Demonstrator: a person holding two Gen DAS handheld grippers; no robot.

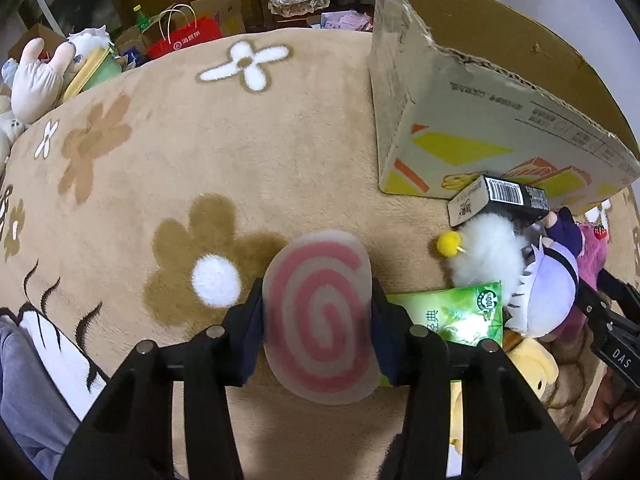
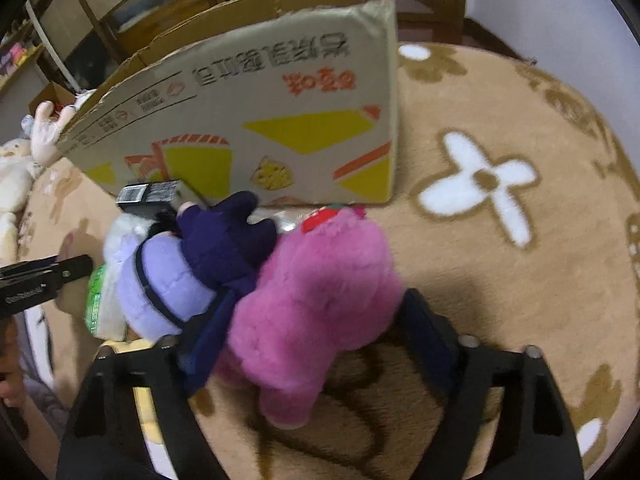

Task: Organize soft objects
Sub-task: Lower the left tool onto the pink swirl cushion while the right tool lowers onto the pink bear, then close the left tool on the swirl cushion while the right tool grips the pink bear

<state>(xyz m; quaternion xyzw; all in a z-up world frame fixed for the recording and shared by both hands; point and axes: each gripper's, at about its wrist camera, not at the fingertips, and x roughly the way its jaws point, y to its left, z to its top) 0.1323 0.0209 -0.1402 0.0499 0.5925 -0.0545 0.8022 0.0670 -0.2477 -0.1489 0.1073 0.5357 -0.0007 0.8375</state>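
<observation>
left claw (image 1: 318, 312): clenched on swirl plush (image 1: 322, 318), held above rug (image 1: 240, 152), left of box (image 1: 472, 120) | pile in front of box: white fluff (image 1: 488, 256), lilac doll (image 1: 548, 280) | right claw (image 2: 312, 336): spread wide around pink plush (image 2: 316, 308), which lies on rug near box

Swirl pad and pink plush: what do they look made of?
Swirl pad: looks like soft foam or felt, with a matte face and pink spiral, squeezed in the left tool. Pink plush: fluffy synthetic fur, with visible fuzzy pile, between the right tool's fingers.
</observation>
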